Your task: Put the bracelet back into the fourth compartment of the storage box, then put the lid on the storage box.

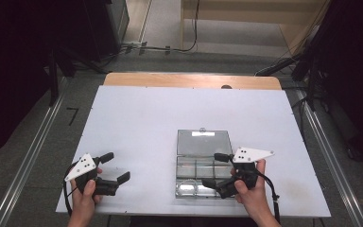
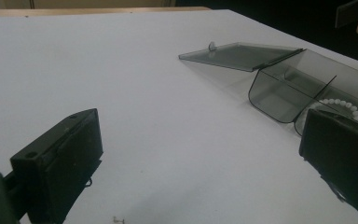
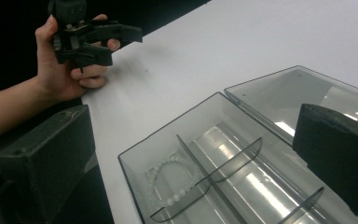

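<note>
Looking down, high view: my clear box lies flat on the white table, near its front edge and right of the middle.
Box shape: a smoky see-through plastic tray with thin dividers; its flat lid is swung fully back, lying on the table behind the tray.
Right gripper: just at the box's right front corner, black jaws spread wide over the tray, nothing between them.
Left gripper: well to the left of the box, jaws apart and empty over bare table.
Open room: wide white surface left of and behind the box; a strip of wood shows at the table's far edge.

Left gripper view: box sits to the right beyond my two blunt, matte black jaws; lid hangs tilted a little off the table.
Bracelet: small white round beads, inside the box's nearest compartment.
Surface: smooth, pale, unmarked between jaws and box.

Right gripper view: box directly beneath my parted jaws, walls glossy, corners rounded.
Bracelet: coiled in the compartment at the tray's near-left corner, against a curved divider.
Left hand: beyond the box, at the table's dark edge, holding its gripper with jaws apart.
</note>
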The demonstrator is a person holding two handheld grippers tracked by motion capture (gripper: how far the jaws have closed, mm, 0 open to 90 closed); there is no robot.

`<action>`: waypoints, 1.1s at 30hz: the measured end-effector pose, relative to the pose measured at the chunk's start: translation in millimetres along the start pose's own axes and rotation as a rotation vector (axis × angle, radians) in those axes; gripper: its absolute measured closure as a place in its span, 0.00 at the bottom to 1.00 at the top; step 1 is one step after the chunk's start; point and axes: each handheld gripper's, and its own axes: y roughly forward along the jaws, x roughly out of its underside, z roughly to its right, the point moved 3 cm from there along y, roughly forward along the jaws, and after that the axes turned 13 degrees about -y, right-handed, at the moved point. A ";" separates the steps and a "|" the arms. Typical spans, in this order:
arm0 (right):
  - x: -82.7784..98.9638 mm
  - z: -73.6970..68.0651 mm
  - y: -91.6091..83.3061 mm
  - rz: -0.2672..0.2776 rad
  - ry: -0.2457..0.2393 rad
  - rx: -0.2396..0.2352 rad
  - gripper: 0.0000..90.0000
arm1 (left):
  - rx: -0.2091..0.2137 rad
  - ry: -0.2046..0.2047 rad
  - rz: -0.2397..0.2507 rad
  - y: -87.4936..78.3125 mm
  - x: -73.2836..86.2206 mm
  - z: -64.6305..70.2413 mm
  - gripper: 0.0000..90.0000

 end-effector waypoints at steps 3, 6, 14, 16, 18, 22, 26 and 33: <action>-0.9 3.7 -1.9 0.002 0.001 0.006 0.00 | 0.006 -0.003 0.003 0.9 -0.6 1.9 0.00; -2.6 8.4 -4.8 0.005 0.007 0.016 0.00 | 0.022 0.000 -0.014 2.4 -1.1 4.4 0.00; -7.4 25.6 -17.8 0.023 0.031 0.063 0.00 | 0.037 0.012 -0.014 5.8 -2.8 12.4 0.00; -8.7 30.1 -20.6 0.030 0.037 0.070 0.00 | 0.040 0.012 -0.015 6.1 -3.0 13.2 0.00; -10.0 34.4 -22.7 0.037 0.038 0.076 0.00 | 0.052 -0.004 -0.007 5.8 -4.2 14.3 0.00; -12.2 42.0 -25.5 0.042 0.033 0.082 0.00 | 0.075 -0.021 0.017 4.3 -8.5 19.6 0.00; -13.4 50.7 -27.3 0.047 0.044 0.093 0.00 | 0.078 -0.021 0.022 4.9 -11.3 24.5 0.00; -12.5 62.1 -31.1 0.055 0.059 0.116 0.00 | 0.079 -0.013 0.022 11.2 -19.2 32.3 0.00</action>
